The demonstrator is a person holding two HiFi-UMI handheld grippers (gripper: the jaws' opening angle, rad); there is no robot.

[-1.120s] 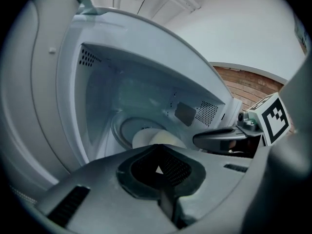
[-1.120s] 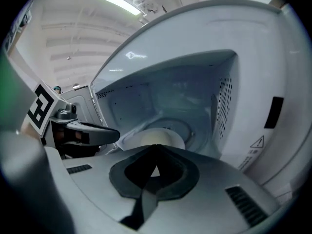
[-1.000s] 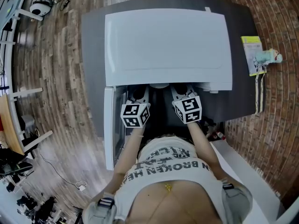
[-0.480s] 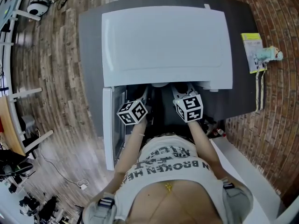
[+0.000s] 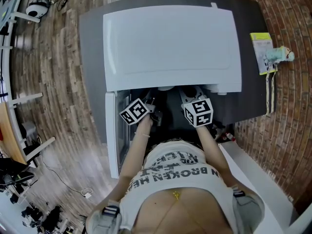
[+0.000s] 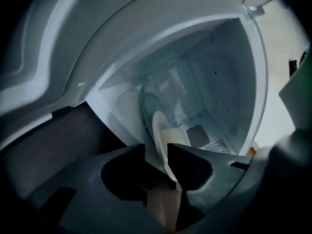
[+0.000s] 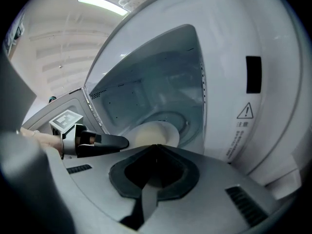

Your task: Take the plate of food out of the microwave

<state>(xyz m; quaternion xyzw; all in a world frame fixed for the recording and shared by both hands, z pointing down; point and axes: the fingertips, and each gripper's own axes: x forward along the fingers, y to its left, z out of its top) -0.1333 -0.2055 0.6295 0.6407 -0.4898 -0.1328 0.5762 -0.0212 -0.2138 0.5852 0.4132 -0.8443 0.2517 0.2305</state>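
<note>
The white microwave stands on a dark table with its door swung open to the left. Inside, a white plate with pale food sits at the front of the cavity, before the glass turntable. My left gripper has just been opening. It is rolled onto its side and open, with the plate's rim between its jaws and not pinched. My right gripper is shut, its tips meeting on the plate's near rim. The left gripper's finger shows beside the plate's left edge.
The open door's edge is close on my left. The cavity walls and roof enclose both grippers. A yellow leaflet and a small pale bottle lie on the table to the right of the microwave. A white surface is at lower right.
The left gripper's marker cube has rolled over and shifted slightly left and down. The right gripper's cube has stayed put.
</note>
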